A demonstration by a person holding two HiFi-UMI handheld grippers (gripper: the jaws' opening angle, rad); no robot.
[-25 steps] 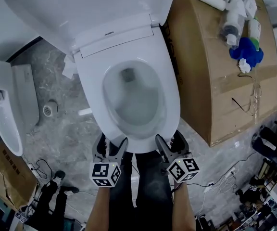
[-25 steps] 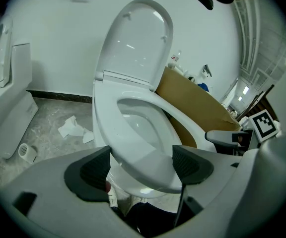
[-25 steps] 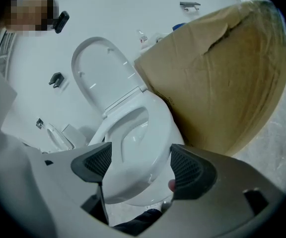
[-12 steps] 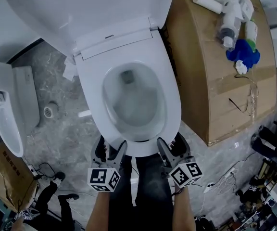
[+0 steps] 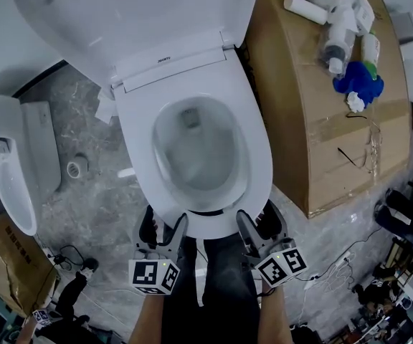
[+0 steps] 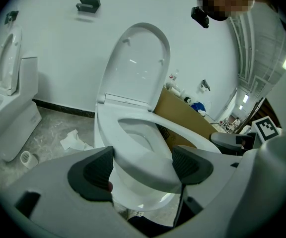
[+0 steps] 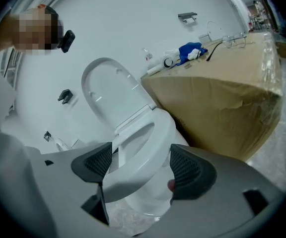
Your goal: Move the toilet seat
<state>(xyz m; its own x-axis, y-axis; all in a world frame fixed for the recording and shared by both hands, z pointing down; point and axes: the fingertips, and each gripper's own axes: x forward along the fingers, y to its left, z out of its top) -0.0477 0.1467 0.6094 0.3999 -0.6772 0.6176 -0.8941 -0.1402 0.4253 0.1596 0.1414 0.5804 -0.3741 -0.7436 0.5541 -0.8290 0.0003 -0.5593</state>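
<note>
— Where is the toilet seat [image 5: 260,165]?

— Down over the bowl [image 5: 201,153], ring facing up. The lid [image 5: 142,13] stands open behind it, near the white wall. The seat's front edge points toward the person.

— And the two grippers?

— Both are at that front edge, side by side. The left gripper [image 5: 163,226] is at the front-left curve and the right gripper [image 5: 258,222] at the front-right. Each has its marker cube [image 5: 153,276] on the person's side.

— Are they gripping it?

— Not clamped, as far as the views show. In the left gripper view the left gripper [image 6: 143,168] has its jaws spread wide, and the seat's rounded front rim fills the gap between the dark pads. The right gripper view shows much the same: the right gripper [image 7: 142,167] is wide apart, with the rim lying across the gap. Whether any pad touches the plastic, I cannot tell.

— Is the front of the seat off the bowl?

— A dark shadow runs under the rim in the head view, but I cannot say it is raised.

— What else is around?

— A large cardboard box [image 5: 321,127] stands just beside the toilet on the right, with white bottles [image 5: 333,41] and a blue thing [image 5: 359,83] on top. On the left there is a second toilet [image 5: 9,170]. Between the two toilets a roll of tape [image 5: 73,168] and some crumpled paper [image 5: 105,106] lie on the grey marbled floor [image 5: 99,206]
</note>
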